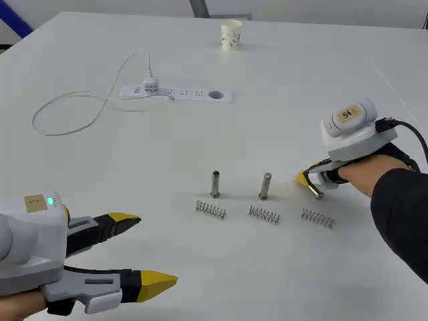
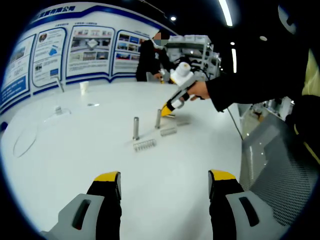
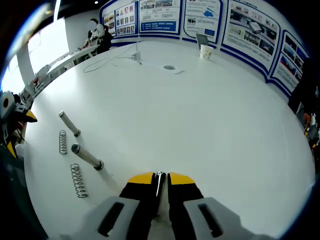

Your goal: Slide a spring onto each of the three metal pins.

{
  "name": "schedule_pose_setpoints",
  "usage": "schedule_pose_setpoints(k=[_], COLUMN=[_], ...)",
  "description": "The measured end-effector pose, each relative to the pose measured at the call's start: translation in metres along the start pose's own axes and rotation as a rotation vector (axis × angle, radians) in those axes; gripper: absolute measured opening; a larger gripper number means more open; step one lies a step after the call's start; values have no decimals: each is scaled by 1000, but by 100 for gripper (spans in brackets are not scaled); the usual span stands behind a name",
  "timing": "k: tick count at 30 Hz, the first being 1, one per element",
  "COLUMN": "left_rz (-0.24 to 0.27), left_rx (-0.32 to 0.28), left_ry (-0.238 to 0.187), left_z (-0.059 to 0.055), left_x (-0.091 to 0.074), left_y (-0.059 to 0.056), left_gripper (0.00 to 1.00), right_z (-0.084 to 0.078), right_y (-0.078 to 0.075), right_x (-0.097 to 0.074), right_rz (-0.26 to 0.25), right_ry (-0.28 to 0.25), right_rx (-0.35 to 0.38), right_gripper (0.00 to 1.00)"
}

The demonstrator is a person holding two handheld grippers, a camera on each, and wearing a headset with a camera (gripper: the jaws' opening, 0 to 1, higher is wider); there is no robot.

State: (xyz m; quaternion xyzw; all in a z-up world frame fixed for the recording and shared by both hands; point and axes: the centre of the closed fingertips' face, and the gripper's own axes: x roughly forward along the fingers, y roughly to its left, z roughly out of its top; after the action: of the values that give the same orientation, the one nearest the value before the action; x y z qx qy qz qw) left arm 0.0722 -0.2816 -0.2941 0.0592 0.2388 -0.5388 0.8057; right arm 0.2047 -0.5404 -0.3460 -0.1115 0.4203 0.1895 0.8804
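The right claw [image 1: 309, 179] is seen closed at the right end of the row. Its yellow tips are pressed together on what is taken to be the third pin [image 1: 318, 194] — a short metal stub is seen tilted below them. The pin is probably gripped so that it can be stood up, or steadied, behind the right spring [image 1: 317, 217]. That would match the rest of the row: the left pin [image 1: 215, 184] and the middle pin [image 1: 265, 186] stand upright on the bench [image 1: 200, 267]. The left spring [image 1: 210, 209] and the middle spring [image 1: 264, 215] are each laid flat just in front of their pin. No spring has yet been threaded onto any pin, so the task is judged to be at its very start.

The left claw [image 1: 144, 249] is held wide open and empty, low over the bench and well apart from the row. It is presumably kept ready for a spring.

Much of the gripped pin is covered. In the right gripper view it is reduced to a thin bright sliver between the closed tips, so how much of it is clamped cannot be judged. Whether its lower end touches the bench cannot be told either. In the left gripper view the area under the right claw is too small for the pin or its spring to be made out clearly. A power strip [image 1: 180, 93] and a paper cup [image 1: 231, 33] are set far back — clear of the work.
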Motion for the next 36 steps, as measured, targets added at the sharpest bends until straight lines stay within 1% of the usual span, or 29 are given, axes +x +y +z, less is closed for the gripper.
schedule_pose_setpoints(k=[14, 17, 20, 22, 25, 28, 36], left_rz=[2, 2, 1, 1, 3, 3, -6], left_rx=[-2, -2, -1, 0, -2, -1, 6], left_ry=[4, 4, 3, 2, -2, -2, -7], left_z=[-1, -1, 0, 0, 1, 1, 4], left_x=[0, 0, 0, 0, -1, 0, 2], left_y=[1, 1, 1, 1, 2, 2, -1], left_gripper=[72, 72, 72, 72, 72, 72, 71], right_z=[-1, -1, -1, -2, 1, 5, 13], right_y=[2, 2, 2, 3, 6, 6, 11], right_x=[3, 3, 2, 2, -2, -7, -23], right_rz=[13, 8, 6, 4, 10, 10, 16], right_ry=[11, 10, 4, 7, -8, -23, -63], right_rx=[20, 23, 41, 38, 28, 29, 21], right_gripper=[10, 9, 9, 9, 9, 9, 9])
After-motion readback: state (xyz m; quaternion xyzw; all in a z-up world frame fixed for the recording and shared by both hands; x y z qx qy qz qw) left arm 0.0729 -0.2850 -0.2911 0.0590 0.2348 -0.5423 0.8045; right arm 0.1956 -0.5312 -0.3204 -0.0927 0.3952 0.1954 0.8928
